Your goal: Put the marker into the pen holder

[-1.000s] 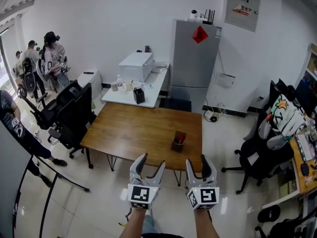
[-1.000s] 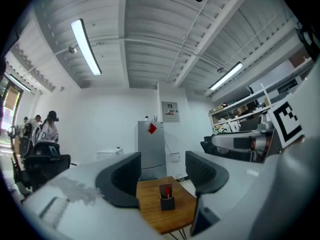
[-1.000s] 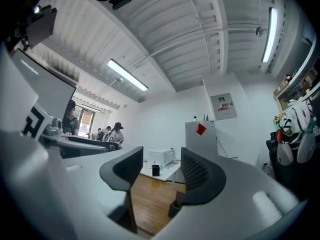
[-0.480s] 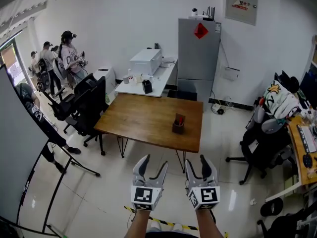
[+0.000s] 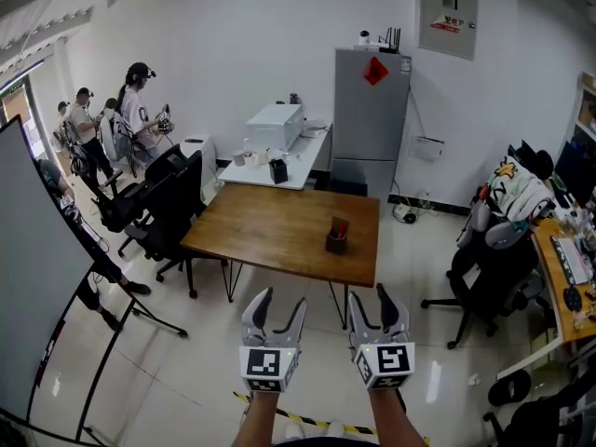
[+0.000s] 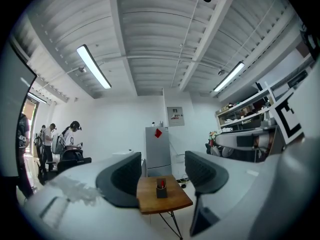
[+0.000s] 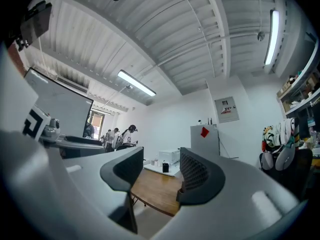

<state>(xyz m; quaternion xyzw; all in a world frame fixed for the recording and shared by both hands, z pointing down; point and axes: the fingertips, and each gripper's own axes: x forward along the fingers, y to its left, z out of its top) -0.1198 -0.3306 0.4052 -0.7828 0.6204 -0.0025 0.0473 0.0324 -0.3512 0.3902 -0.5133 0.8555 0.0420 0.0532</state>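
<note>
A dark pen holder (image 5: 336,241) stands on the right part of a wooden table (image 5: 270,236), with a red marker (image 5: 338,228) sticking up out of it. The same pen holder (image 6: 161,191) with the red marker (image 6: 162,183) shows between the jaws in the left gripper view. My left gripper (image 5: 275,311) and right gripper (image 5: 371,304) hover side by side over the floor, well short of the table's near edge. Both are open with nothing between their jaws. In the right gripper view the right gripper (image 7: 155,176) faces the table's (image 7: 152,192) left half.
Black office chairs (image 5: 158,203) stand left of the table, another chair (image 5: 494,268) at the right beside a cluttered desk (image 5: 566,277). A white table with a printer (image 5: 275,127) and a grey fridge (image 5: 371,119) line the back wall. Several people (image 5: 135,115) stand far left. A tripod (image 5: 121,310) is near left.
The view has shifted slightly; the table sits a little further left and nearer the centre. Both grippers stay open and side by side, the left one a touch lower.
</note>
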